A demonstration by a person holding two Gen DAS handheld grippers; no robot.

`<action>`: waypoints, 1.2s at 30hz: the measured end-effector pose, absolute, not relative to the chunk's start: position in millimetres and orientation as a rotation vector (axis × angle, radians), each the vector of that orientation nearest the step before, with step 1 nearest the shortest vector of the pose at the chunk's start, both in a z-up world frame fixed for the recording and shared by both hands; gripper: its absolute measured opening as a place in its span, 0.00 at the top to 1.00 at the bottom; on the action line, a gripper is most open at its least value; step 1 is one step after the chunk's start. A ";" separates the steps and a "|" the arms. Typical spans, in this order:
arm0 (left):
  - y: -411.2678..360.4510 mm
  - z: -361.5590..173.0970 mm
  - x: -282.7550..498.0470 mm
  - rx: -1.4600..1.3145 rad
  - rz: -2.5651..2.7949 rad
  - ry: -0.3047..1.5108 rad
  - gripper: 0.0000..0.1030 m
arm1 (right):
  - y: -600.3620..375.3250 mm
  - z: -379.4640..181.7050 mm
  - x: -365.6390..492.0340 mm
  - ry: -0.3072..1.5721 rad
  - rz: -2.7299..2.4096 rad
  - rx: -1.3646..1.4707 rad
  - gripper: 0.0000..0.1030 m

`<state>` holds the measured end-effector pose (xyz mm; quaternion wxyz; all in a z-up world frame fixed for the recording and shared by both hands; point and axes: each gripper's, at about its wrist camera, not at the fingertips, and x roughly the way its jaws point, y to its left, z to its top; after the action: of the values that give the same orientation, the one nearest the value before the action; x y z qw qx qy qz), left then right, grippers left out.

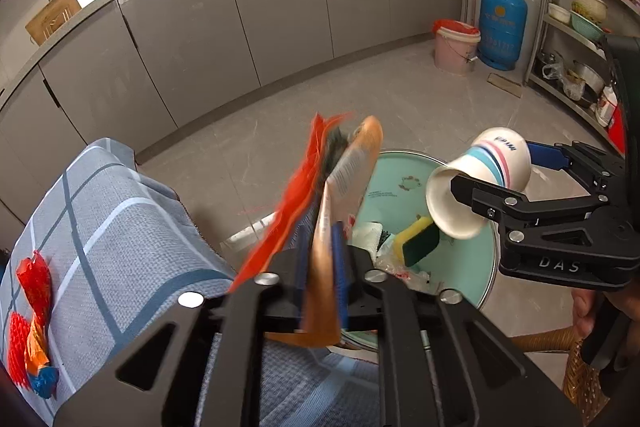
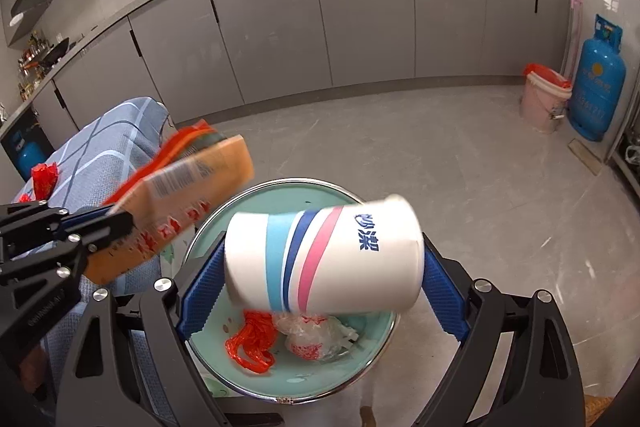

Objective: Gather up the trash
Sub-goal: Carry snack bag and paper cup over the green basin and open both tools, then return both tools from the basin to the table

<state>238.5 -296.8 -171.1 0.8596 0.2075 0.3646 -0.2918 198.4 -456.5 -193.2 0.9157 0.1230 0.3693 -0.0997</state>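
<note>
Paper cup [image 2: 324, 259] lay sideways between pads of my right hand-held gripper [image 2: 320, 267], jaws closed on it, long axis across fingers, mouth toward left; teal basin [image 2: 372, 355] directly below cup, trash already inside; my left hand-held gripper [image 1: 320, 259] pinched shut on orange wrapper [image 1: 344, 187], wrapper standing along fingers, just left of basin rim; right hand nearer drop, I judged.
</note>
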 end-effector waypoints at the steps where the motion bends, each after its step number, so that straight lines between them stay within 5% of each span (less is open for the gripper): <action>1: -297.9 -171.9 238.2 0.435 -0.612 0.764 0.75 | -457.6 -192.9 198.2 0.757 -0.211 0.256 0.09; 2: -298.8 -172.2 237.6 0.436 -0.611 0.761 0.65 | -460.0 -194.1 197.4 0.756 -0.215 0.266 0.09; 7: -298.2 -173.4 237.1 0.438 -0.597 0.761 0.54 | -465.9 -197.5 192.1 0.756 -0.232 0.298 0.09; 9: -296.0 -172.7 237.8 0.429 -0.582 0.756 0.39 | -466.1 -198.3 189.0 0.753 -0.240 0.307 0.09; 12: -292.7 -170.9 237.3 0.422 -0.559 0.744 0.30 | -467.1 -199.9 184.5 0.753 -0.248 0.326 0.09; 36: -255.9 -150.5 231.1 0.363 -0.504 0.729 0.23 | -423.6 -174.3 181.1 0.751 -0.205 0.272 0.09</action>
<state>231.1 -255.9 -150.5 0.8876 0.1748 0.3506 -0.2424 181.1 -423.6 -174.3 0.9162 0.1320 0.3649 -0.0997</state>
